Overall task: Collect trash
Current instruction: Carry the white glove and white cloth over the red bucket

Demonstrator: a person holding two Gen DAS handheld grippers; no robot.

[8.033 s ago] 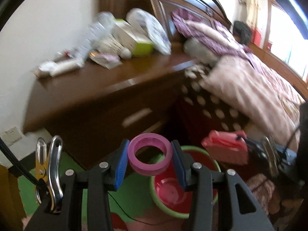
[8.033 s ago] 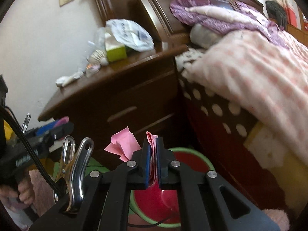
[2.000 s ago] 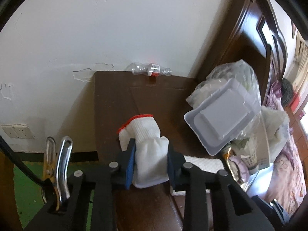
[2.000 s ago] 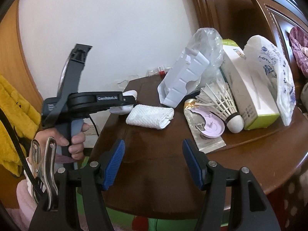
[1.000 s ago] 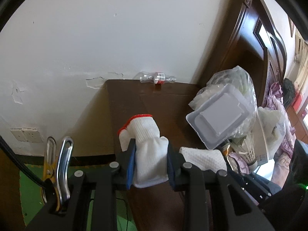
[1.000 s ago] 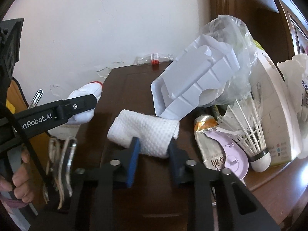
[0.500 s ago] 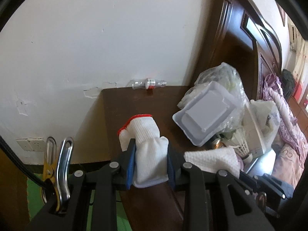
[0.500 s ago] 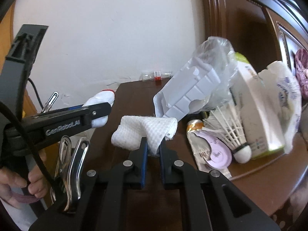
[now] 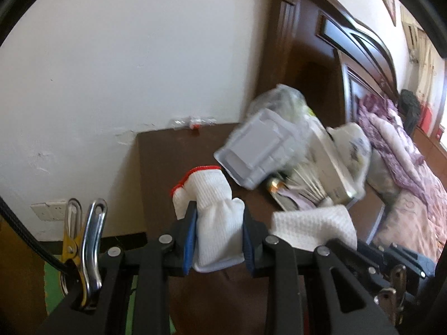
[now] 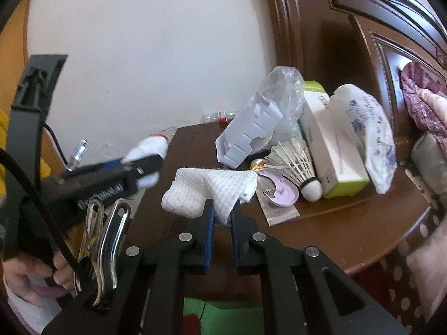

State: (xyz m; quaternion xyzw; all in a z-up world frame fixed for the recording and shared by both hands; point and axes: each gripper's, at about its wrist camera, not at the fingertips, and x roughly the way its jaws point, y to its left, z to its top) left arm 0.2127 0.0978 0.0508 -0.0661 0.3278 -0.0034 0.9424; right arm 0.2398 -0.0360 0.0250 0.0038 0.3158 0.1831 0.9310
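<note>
My left gripper (image 9: pixel 218 224) is shut on a white knit glove with a red cuff (image 9: pixel 212 195) and holds it above the near left corner of the dark wooden nightstand (image 9: pixel 156 162). My right gripper (image 10: pixel 222 215) is shut on a white waffle-weave cloth (image 10: pixel 208 187), lifted off the nightstand (image 10: pixel 349 212). The cloth also shows in the left wrist view (image 9: pixel 313 223), and the left gripper with the glove (image 10: pixel 148 150) shows in the right wrist view.
On the nightstand stand a white foam tray in a clear bag (image 10: pixel 251 136), a shuttlecock (image 10: pixel 299 164), a lilac sachet (image 10: pixel 276 192), a tissue box (image 10: pixel 332 150) and a printed bag (image 10: pixel 368 134). A small bottle (image 10: pixel 219 117) lies by the wall. The bed (image 9: pixel 405 167) is right.
Both grippers have pulled back and up from the nightstand, each with its white piece. The right gripper shut on the cloth about a second ago and lifted it.
</note>
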